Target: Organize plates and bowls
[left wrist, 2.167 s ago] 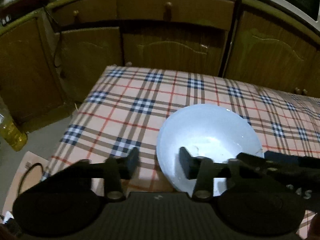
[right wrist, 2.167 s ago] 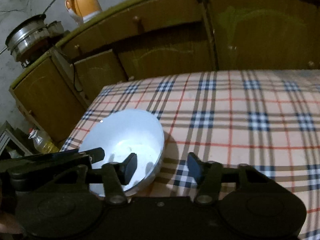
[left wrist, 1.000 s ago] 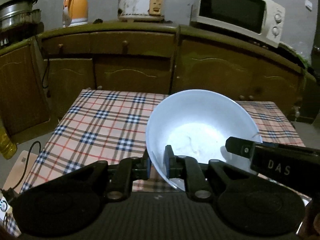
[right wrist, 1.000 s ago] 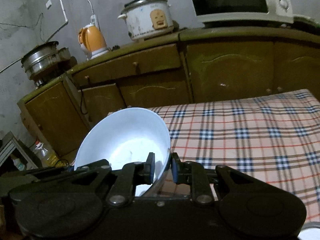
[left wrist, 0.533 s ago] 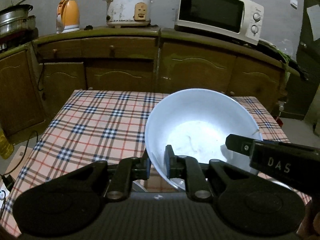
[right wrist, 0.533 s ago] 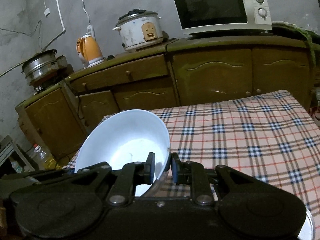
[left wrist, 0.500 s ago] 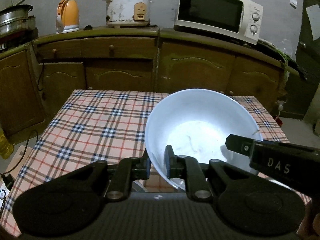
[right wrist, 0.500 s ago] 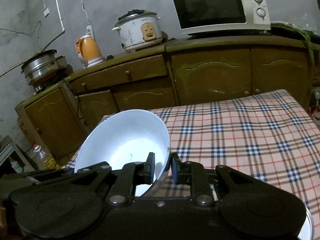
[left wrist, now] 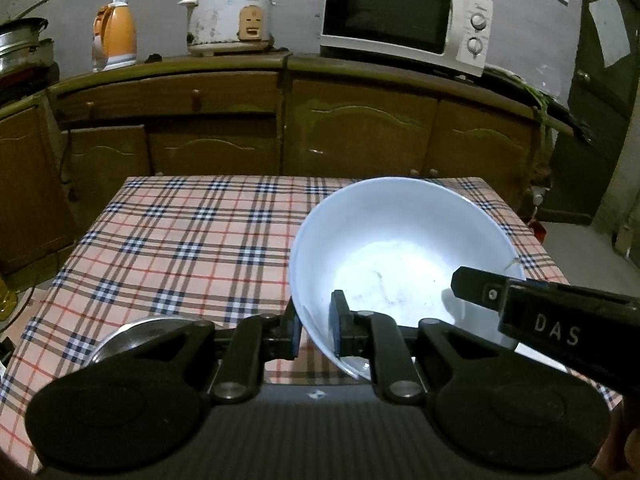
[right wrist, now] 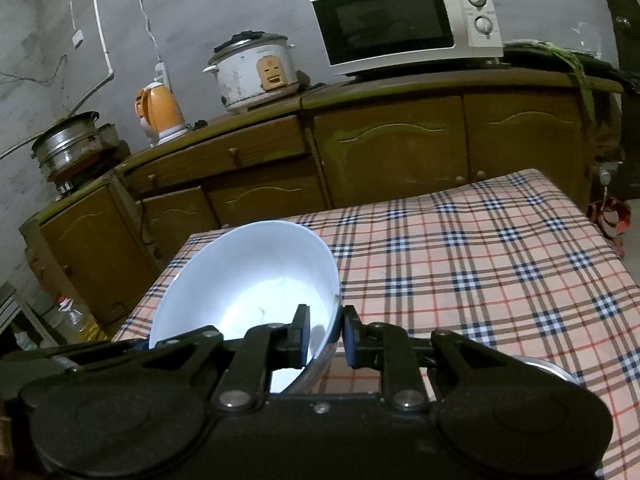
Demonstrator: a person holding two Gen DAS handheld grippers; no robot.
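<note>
A dim kitchen, and the plaid-clothed counter fills the foreground. Above it the white bowl is off the cloth, tilted, gripped from both sides: the left hand-held gripper is clamped on its near-left rim, the right hand-held gripper is pinched on its opposite rim. A metal dish lies on the cloth just beside the left fingers. Behind stand wooden cabinets, microwave and rice cooker.

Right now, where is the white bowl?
The white bowl is held above the checked table, pinched at opposite rims by the left gripper and right gripper.
</note>
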